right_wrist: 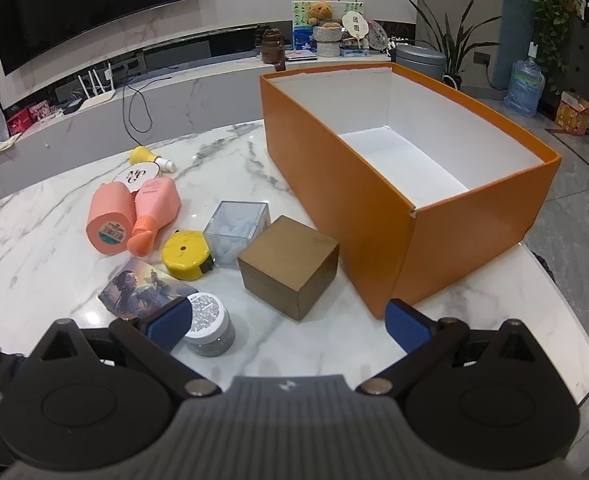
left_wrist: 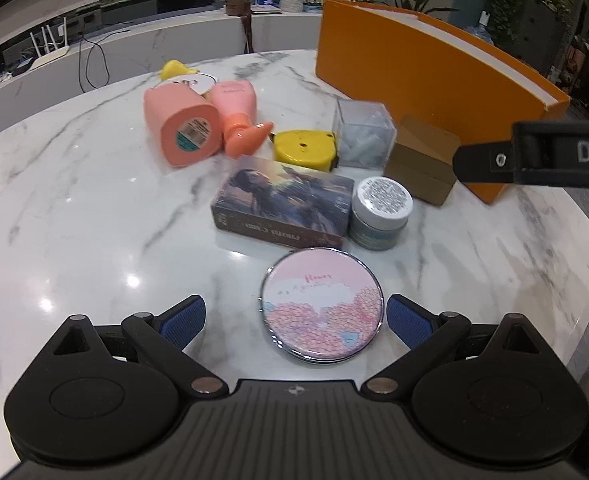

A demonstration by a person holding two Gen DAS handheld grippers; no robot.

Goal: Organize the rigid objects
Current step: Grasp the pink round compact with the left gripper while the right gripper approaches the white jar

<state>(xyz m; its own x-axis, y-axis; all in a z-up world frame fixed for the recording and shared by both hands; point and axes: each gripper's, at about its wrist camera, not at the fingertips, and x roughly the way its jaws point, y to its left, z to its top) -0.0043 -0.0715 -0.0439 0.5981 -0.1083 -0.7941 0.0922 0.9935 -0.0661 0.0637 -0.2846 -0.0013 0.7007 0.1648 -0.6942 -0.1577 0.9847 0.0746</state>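
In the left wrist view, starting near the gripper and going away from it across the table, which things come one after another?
Round mirror → card box → tape measure → pink bottle → yellow bottle.

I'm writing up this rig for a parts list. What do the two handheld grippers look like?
Both match: the left gripper and right gripper each have a ribbed grey body, two round black hubs, black link arms with silver pivot pins, and textured blue pads on the fingers. No cables show. White letters "DA" mark the right one seen from outside.
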